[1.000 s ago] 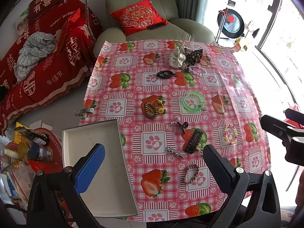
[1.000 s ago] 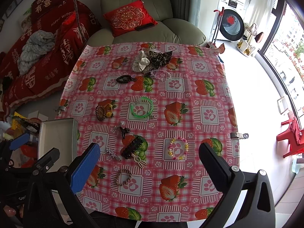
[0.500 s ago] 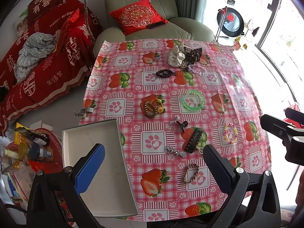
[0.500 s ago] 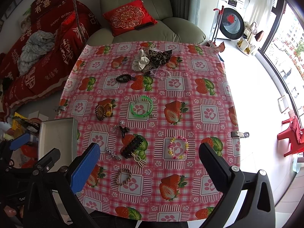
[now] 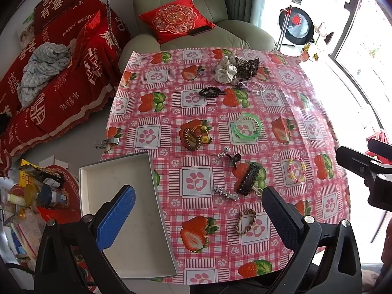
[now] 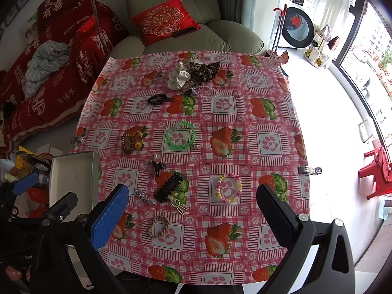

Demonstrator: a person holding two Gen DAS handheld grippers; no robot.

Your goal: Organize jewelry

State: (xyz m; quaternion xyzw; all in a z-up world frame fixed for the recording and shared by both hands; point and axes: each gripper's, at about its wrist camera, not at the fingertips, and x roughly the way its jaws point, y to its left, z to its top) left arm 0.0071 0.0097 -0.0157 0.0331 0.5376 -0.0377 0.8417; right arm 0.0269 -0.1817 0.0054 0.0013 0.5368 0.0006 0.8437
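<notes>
Jewelry lies scattered on a pink strawberry tablecloth (image 5: 281,85): a green bangle (image 5: 247,125), a bead bracelet (image 6: 228,188), a braided bracelet (image 5: 245,221), a black hair clip (image 5: 247,177), a brown coil tie (image 5: 192,139), scrunchies (image 6: 193,73). An empty white box (image 5: 117,193) sits at the table's left edge. My left gripper (image 5: 196,216) hovers open above the near edge, over the box and braided bracelet. My right gripper (image 6: 193,216) is open too, high over the near edge, holding nothing.
A green armchair (image 5: 186,12) with a red cushion stands behind the table. A red-covered sofa (image 5: 49,73) is at the left. Clutter fills the floor (image 5: 29,196) beside the box. Metal clips (image 6: 310,170) pin the cloth at its edges.
Both views shift only slightly; nothing on the table has moved and both grippers stay open.
</notes>
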